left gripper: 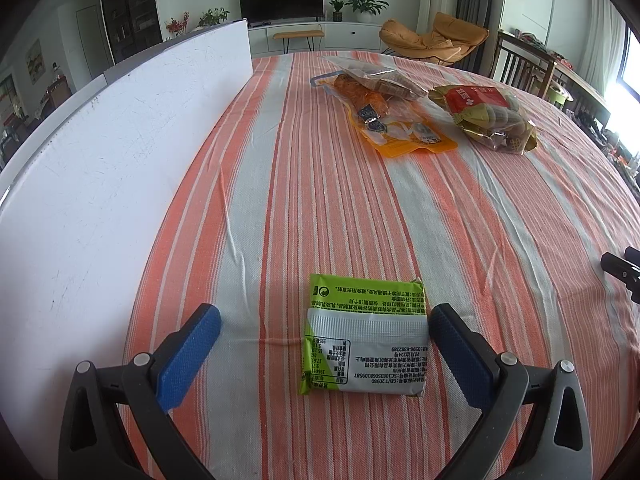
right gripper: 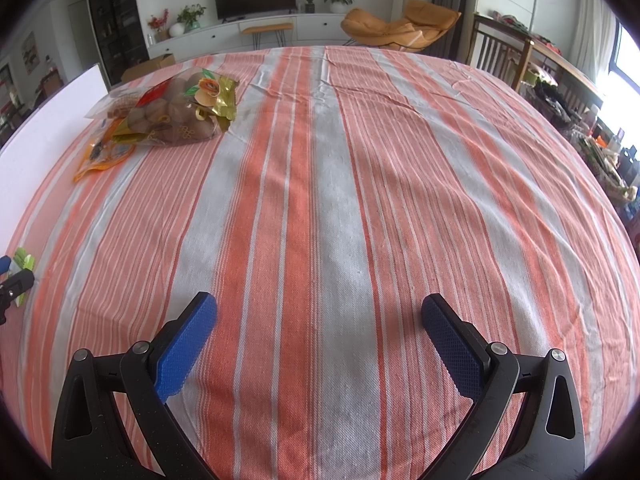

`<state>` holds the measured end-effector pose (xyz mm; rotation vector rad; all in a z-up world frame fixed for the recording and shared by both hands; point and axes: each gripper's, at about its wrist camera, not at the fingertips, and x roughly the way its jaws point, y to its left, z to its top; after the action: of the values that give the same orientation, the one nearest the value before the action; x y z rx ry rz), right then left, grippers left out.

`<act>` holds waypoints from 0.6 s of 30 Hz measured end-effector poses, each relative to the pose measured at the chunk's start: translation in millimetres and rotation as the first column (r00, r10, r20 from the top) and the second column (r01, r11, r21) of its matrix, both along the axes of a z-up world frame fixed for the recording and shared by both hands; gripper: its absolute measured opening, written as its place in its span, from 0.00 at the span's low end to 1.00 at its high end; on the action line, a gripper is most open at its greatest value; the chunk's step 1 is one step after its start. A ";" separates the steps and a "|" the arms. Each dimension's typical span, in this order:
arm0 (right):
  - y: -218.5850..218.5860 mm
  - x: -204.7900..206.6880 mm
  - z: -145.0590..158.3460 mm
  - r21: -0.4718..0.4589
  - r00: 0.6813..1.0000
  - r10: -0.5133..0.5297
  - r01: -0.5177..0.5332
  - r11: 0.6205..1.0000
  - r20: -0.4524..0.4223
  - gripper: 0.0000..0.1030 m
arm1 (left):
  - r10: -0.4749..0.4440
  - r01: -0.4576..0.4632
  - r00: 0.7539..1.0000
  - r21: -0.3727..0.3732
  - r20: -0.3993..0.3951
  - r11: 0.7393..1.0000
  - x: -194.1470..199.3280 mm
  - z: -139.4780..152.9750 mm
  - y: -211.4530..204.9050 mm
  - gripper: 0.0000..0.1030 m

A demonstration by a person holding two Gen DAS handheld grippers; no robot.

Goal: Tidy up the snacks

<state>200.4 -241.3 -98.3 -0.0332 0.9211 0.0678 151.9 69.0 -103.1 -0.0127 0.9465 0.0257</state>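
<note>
One green packet (left gripper: 365, 340) lies flat between the spread left tool (left gripper: 325, 330), untouched, so it could be pushed along the striped worktop (left gripper: 460, 220) rather than caught if closed on too high.

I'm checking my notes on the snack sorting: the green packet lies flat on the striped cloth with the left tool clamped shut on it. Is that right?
Not quite. The green packet does lie flat on the striped cloth, but the left tool is wide open, not clamped on it. Its left pad is well clear of the packet; the right sits beside its edge. The left wrist view shows this.
</note>
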 end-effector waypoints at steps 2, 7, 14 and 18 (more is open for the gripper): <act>0.3 0.0 -0.1 -0.002 1.000 0.000 0.000 1.000 -0.001 1.00 | 0.000 0.000 1.000 -0.002 0.000 1.000 0.0 0.0 0.0 1.00; -4.1 -0.6 -2.1 0.000 1.000 -0.005 0.005 1.000 -0.001 1.00 | 0.000 0.000 1.000 -0.001 0.000 1.000 -0.1 -0.4 0.1 1.00; -4.3 -1.2 -2.4 -0.001 1.000 -0.005 0.005 1.000 -0.001 1.00 | -0.001 0.001 1.000 -0.001 0.000 1.000 0.3 0.4 0.0 1.00; -4.0 -1.1 -2.3 -0.001 1.000 -0.005 0.005 1.000 -0.001 1.00 | -0.001 0.001 1.000 -0.001 0.000 1.000 0.3 0.4 0.0 1.00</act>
<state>199.2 -245.3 -100.6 -0.0322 0.9226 0.0625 152.2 69.0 -102.7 -0.0136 0.9465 0.0243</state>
